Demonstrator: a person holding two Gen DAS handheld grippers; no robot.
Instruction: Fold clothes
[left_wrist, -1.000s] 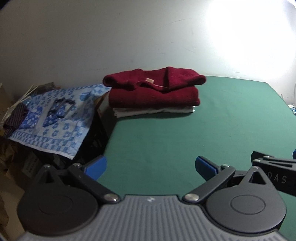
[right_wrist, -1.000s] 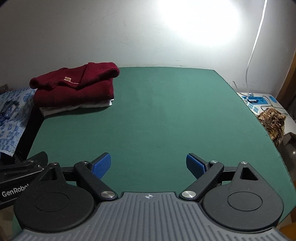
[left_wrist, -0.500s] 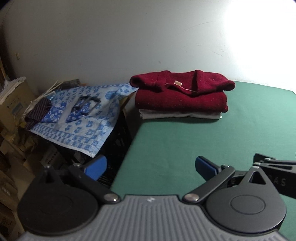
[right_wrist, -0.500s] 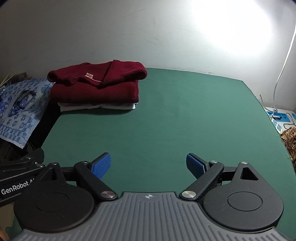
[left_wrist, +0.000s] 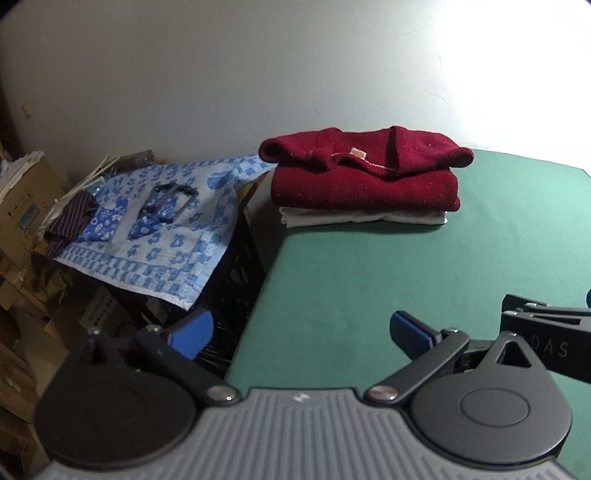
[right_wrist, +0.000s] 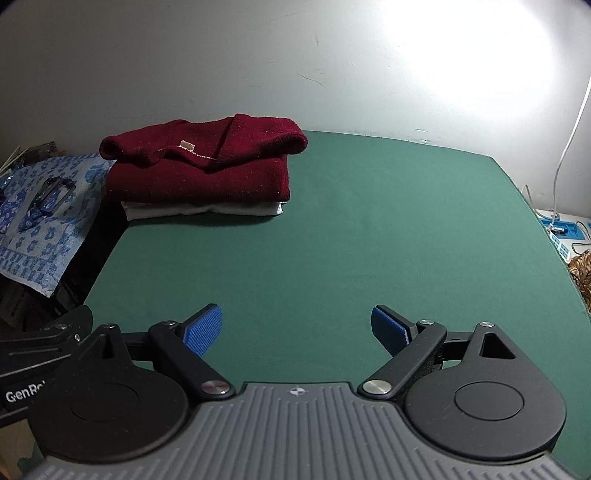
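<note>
Views swung left over the last second; stack unmoved. Sweater (left_wrist: 364, 184), folded, on white garment (left_wrist: 362, 218) at table (right_wrist: 332, 258) far-left corner, long axis along back wall, collar up. Left gripper (left_wrist: 299, 332), right gripper (right_wrist: 295, 325): wide open, empty. Blue cloth (left_wrist: 162, 229) off-table, possibly next

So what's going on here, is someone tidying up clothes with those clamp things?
Yes, a person is folding clothes with two handheld grippers. Right now neither holds anything: the left gripper and right gripper both hover open over the green table. A folded red sweater sits on a folded white garment at the table's far left corner. A blue floral cloth lies on a black crate beside the table.
</note>
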